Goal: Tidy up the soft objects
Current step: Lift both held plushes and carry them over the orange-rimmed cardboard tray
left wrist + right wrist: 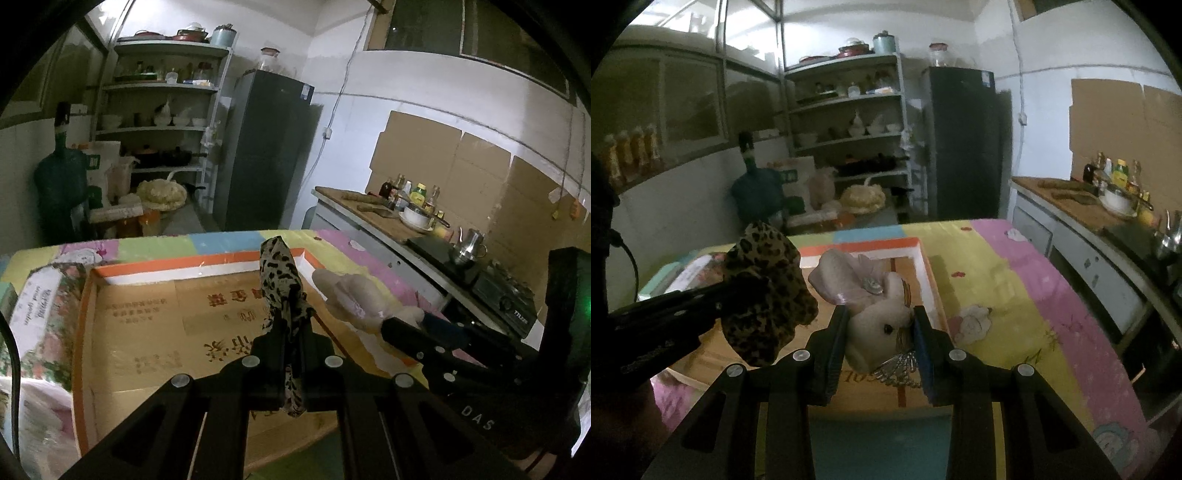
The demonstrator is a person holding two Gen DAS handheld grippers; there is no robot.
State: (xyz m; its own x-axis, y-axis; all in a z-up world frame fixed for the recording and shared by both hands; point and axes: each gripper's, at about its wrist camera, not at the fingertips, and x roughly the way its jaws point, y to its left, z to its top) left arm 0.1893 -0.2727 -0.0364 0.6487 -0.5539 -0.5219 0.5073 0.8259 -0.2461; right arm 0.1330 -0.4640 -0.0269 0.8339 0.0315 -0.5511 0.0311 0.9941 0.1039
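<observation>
Soft objects, two of them, are both in the air over a shallow open cardboard box point(147, 314). A floppy leopard-print fabric piece point(282, 284) is pinched flat in the left claw point(291, 332), whose jaws are fully closed on it; the cloth stands up above the fingertips and trails down behind them. At about three o'clock from it, a beige plush rabbit with a pink bow point(875, 317) is squeezed at the head between the pads of the right claw point(881, 328), jaws only partly apart, a small metal chain dangling beneath.

The step in hand looks like carrying both items to the box. The next move likely calls for lowering each inside the orange-and-white rim and opening the jaws.

The box sits on a bench point(1015, 295) covered with a pastel patchwork cloth. Beyond, at twelve o'clock, stand white shelves of crockery point(162, 107) and a dark fridge point(266, 147); at two o'clock a kitchen counter point(373, 218) holds bottles, a bowl and a kettle.
</observation>
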